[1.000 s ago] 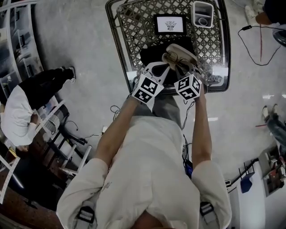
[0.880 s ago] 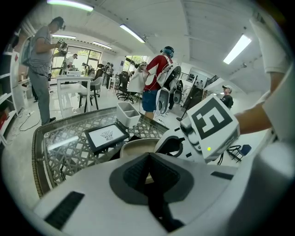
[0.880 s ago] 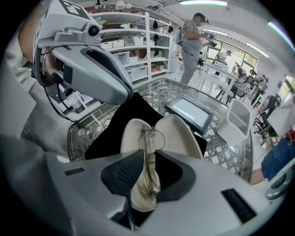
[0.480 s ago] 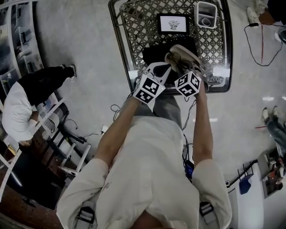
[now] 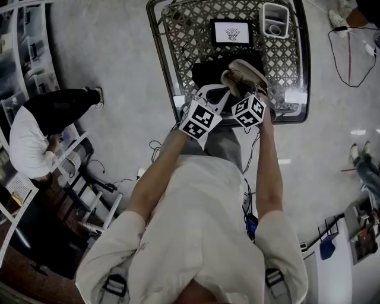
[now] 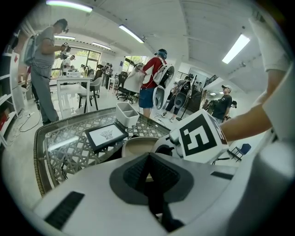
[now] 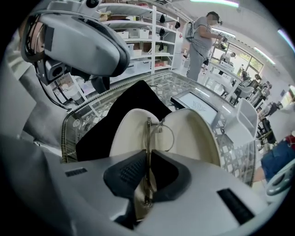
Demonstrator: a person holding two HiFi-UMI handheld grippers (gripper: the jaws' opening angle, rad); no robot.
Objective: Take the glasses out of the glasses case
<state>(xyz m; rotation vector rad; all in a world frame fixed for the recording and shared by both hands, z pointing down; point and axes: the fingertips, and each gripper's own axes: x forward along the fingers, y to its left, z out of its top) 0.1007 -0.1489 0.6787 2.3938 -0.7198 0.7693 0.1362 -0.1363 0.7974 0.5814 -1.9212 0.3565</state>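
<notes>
Glasses (image 7: pixel 148 133): thin-framed, seen edge-on, raised over the open case.
Case (image 7: pixel 196 133): beige, lid up, lying on a black cloth (image 7: pixel 115 115) near the table's front edge.
Right gripper (image 7: pixel 148 161): jaws clamped on the glasses frame.
Left gripper (image 6: pixel 148 159): jaws pressed together, nothing visible between them, just beside the right gripper.
Table (image 5: pixel 184 29): glass over metal lattice; framed card (image 5: pixel 231 32) and white bin (image 5: pixel 273 18) farther back.
</notes>
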